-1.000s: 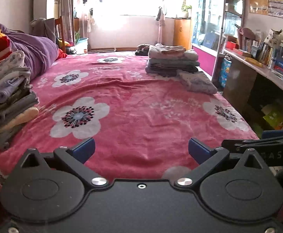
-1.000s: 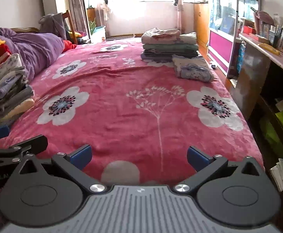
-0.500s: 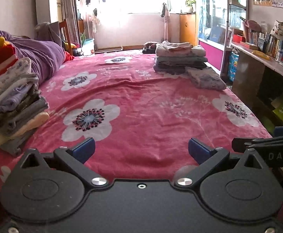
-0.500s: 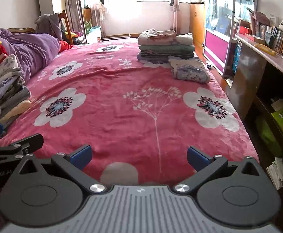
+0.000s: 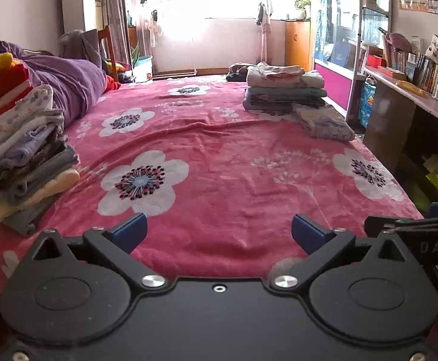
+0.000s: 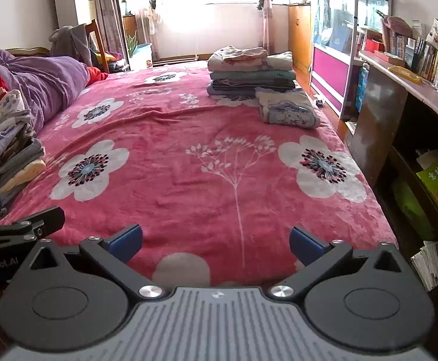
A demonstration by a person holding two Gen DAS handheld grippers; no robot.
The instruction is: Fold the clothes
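Basically both grippers sit at the near edge of the bed, nothing held. Left to right: tall stack of folded clothes at the bed's left edge, mixed soft knits in red, yellow, lilac, grey and cream, leaning a bit; purple duvet bunched behind it. Left gripper has its blue-padded fingers wide apart over the blanket, empty. Middle of the bed is open: pink fleece blanket with white flower print, plush, a few shallow wrinkles across it, no garment laid out there. Right gripper just beside the left one, fingers also spread wide and empty. Far right, a second folded stack, flat and squared, pastel cottons; one small folded printed piece lies just in front of it, near the bed's right edge. Past that edge a narrow floor gap, then a long shelf with books.
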